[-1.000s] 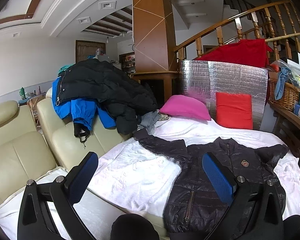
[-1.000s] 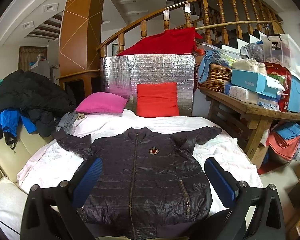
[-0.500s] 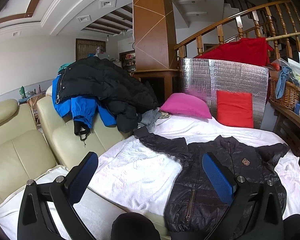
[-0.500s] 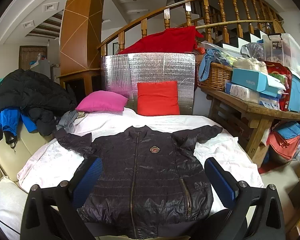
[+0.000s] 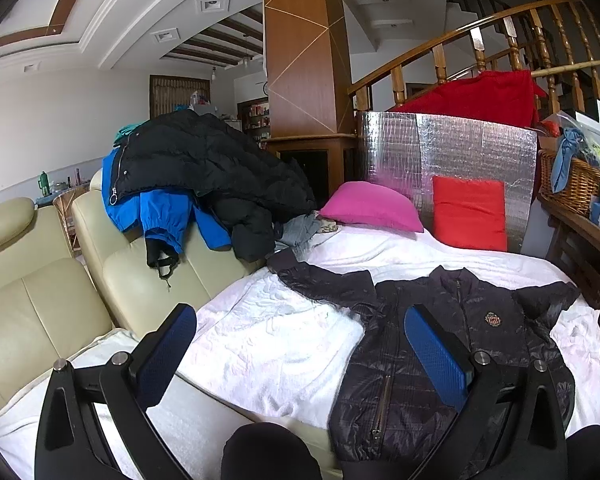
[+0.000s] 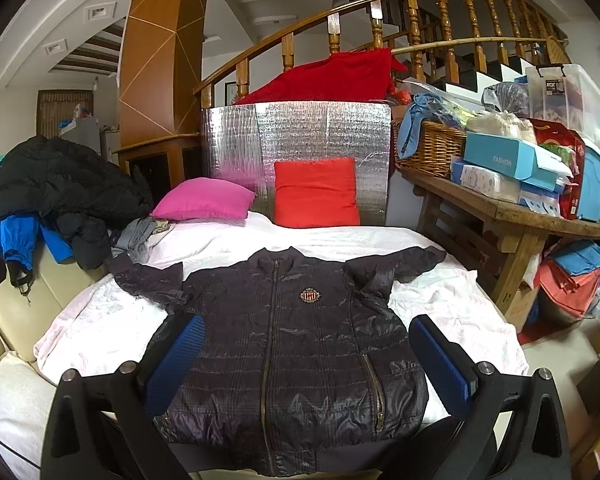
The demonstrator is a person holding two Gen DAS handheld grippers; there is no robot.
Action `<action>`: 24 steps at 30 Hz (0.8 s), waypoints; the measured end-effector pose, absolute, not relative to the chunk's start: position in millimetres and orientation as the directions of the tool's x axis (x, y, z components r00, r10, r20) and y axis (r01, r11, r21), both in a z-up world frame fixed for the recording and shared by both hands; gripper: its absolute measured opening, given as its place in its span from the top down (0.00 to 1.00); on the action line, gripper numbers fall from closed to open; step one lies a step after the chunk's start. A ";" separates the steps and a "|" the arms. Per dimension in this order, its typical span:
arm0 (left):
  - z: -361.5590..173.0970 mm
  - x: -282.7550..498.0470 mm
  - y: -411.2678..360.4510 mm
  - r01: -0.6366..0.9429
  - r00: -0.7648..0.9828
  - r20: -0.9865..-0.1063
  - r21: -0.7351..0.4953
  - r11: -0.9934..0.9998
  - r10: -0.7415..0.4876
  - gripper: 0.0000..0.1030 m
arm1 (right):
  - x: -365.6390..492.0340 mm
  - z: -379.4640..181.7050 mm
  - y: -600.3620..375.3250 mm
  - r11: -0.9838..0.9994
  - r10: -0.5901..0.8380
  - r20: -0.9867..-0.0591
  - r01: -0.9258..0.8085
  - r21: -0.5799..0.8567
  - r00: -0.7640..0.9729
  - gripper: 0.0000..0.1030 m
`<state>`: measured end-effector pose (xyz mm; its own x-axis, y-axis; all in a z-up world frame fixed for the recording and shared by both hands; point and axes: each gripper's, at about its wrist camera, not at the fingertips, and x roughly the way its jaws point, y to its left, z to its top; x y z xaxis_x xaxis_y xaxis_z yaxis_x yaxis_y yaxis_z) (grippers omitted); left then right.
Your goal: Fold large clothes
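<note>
A dark quilted jacket [image 6: 296, 344] with a chest badge lies flat, front up and zipped, on a white-covered bed [image 6: 452, 300], sleeves spread to both sides. In the left wrist view the same jacket [image 5: 432, 344] sits right of centre. My right gripper [image 6: 306, 354] hovers open above the jacket's lower half, nothing between its blue pads [image 6: 440, 360]. My left gripper [image 5: 300, 350] is open too, held over the white cover to the left of the jacket, its right pad [image 5: 432, 354] in front of the jacket's side.
A cream leather sofa [image 5: 40, 304] lines the bed's left side, with black and blue coats [image 5: 204, 176] piled on its back. Pink [image 6: 204, 200] and red [image 6: 316, 194] cushions lean at the bed's head. A cluttered wooden table [image 6: 512, 208] stands to the right.
Both grippers have drifted slightly lower and nearer the bed; the jacket has not moved. Both stay open.
</note>
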<state>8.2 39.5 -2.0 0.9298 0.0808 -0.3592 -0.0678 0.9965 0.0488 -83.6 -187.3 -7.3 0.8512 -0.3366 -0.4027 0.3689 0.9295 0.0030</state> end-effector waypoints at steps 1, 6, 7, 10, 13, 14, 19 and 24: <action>-2.3 8.4 38.9 -0.067 0.929 -0.360 0.050 0.996 0.081 0.00 | -83.2 -7.9 -187.6 0.929 -0.337 -0.404 0.369 0.003 0.850 0.00; -3.7 10.5 38.1 -0.068 0.928 -0.363 0.051 0.996 0.082 0.00 | -81.6 -8.8 -191.2 0.929 -0.335 -0.413 0.371 0.008 0.847 0.00; -4.2 10.9 37.4 -0.067 0.928 -0.364 0.051 0.996 0.081 0.00 | -81.1 -9.2 -191.6 0.928 -0.335 -0.415 0.372 0.009 0.846 0.00; -5.9 12.6 36.3 -0.067 0.926 -0.368 0.055 0.996 0.083 0.00 | -79.1 -10.7 -192.7 0.928 -0.333 -0.421 0.372 0.012 0.843 0.00; -7.4 13.6 35.1 -0.067 0.925 -0.370 0.058 0.996 0.083 0.00 | -77.0 -12.6 -193.3 0.929 -0.331 -0.428 0.371 0.012 0.841 0.00; -7.9 13.7 35.0 -0.067 0.925 -0.370 0.059 0.996 0.084 0.00 | -76.7 -13.2 -193.7 0.929 -0.330 -0.430 0.371 0.012 0.840 0.00; -9.8 16.9 33.3 -0.067 0.923 -0.376 0.064 0.996 0.086 0.00 | -73.2 -16.1 -196.2 0.928 -0.329 -0.438 0.372 0.014 0.837 0.00; -11.1 19.1 30.2 -0.064 0.921 -0.380 0.071 0.995 0.087 0.00 | -69.9 -17.9 -198.5 0.927 -0.326 -0.446 0.374 0.021 0.833 0.00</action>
